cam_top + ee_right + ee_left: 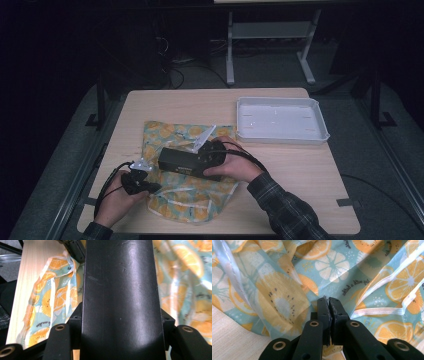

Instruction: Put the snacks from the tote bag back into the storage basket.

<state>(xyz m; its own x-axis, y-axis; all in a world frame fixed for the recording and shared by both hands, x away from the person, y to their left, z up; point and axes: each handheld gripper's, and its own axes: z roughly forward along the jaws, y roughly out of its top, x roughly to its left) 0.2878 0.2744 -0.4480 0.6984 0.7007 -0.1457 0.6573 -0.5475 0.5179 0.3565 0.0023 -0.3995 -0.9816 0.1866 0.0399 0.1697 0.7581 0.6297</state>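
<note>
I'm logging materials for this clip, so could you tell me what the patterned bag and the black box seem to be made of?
Patterned bag: thin, slightly sheer, glossy fabric or plastic film; it creases softly and has stitched white trim. Black box: probably rigid plastic or coated card; smooth, semi-gloss, finely scratched.

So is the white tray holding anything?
No, the white tray sits bare beyond the patterned cloth in the high view.
</note>
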